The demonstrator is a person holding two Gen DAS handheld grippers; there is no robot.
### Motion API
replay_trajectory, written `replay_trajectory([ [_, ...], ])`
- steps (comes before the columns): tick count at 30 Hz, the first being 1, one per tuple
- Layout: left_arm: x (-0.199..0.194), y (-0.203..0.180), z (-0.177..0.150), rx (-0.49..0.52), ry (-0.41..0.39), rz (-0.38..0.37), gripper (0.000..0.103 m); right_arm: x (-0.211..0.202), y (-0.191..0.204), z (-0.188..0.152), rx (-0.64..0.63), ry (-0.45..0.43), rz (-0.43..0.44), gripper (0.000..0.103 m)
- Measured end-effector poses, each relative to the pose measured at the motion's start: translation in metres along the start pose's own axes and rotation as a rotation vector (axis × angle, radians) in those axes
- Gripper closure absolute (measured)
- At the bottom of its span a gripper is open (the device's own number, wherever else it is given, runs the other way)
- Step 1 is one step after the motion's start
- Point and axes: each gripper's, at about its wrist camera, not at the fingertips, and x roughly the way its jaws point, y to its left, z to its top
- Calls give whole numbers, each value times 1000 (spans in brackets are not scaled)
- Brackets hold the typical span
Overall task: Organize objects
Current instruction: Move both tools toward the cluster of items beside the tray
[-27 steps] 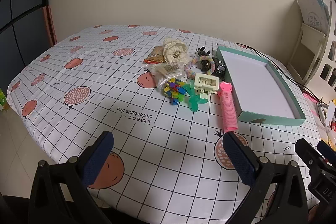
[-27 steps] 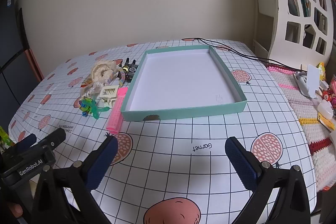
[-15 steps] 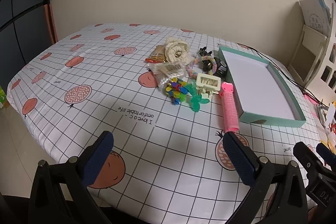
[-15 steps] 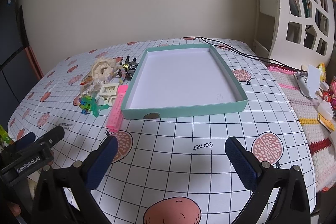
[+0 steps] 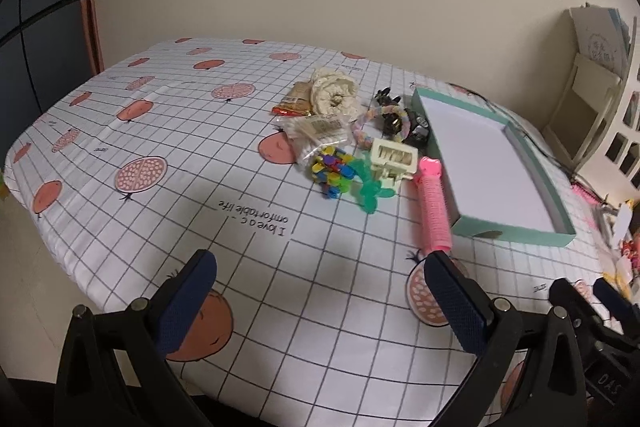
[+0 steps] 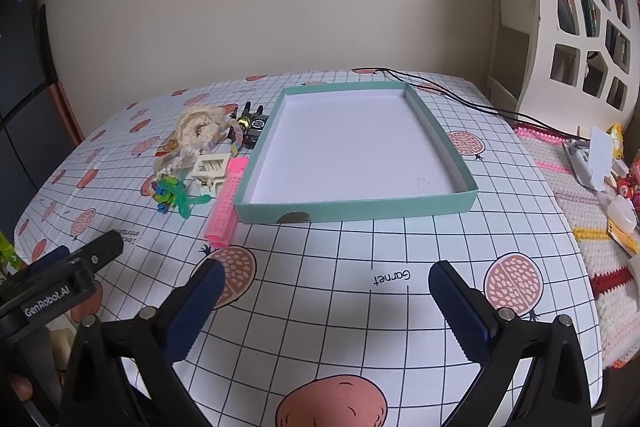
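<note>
A teal box lid (image 5: 516, 227) (image 6: 360, 213) with a white, empty inside lies on the pomegranate tablecloth. Left of it is a heap: a pink hair roller (image 5: 434, 205) (image 6: 226, 201), a cream hair clip (image 5: 392, 157) (image 6: 210, 167), coloured clips (image 5: 332, 171), a green clip (image 5: 370, 191), a cream scrunchie (image 5: 334, 97) (image 6: 196, 125), a snack packet (image 5: 294, 101), a pastel bracelet (image 5: 386, 115) and black items (image 6: 252, 123). My left gripper (image 5: 320, 291) is open and empty near the table's front edge. My right gripper (image 6: 326, 303) is open and empty in front of the lid.
A white shelf unit (image 6: 580, 27) with books stands at the right wall. A black cable (image 6: 460, 101) runs behind the lid. A knitted mat (image 6: 576, 211) with small items lies at the right. The left gripper's body (image 6: 60, 287) shows in the right wrist view.
Both grippers have drifted slightly; the left view has shifted a little leftward and back. Nothing on the table has moved.
</note>
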Motion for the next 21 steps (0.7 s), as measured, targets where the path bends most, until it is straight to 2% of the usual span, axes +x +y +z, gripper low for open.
replay_trajectory([
  [5,-1,4,9,-36,11,-96,0,-6,3,9,-10,-4,13,0],
  [8,-5,7,26,-68,16,-143,0,-15,12,28,-39,-4,28,0],
  [16,-26,7,103,-29,-22,-162,0,-35,38,102,-161,-12,72,1],
  [19,-27,8,131,-28,-24,-134,0,-30,47,125,-174,27,128,3],
  [21,-24,5,148,-21,-10,-106,0,-17,53,136,-183,58,135,5],
])
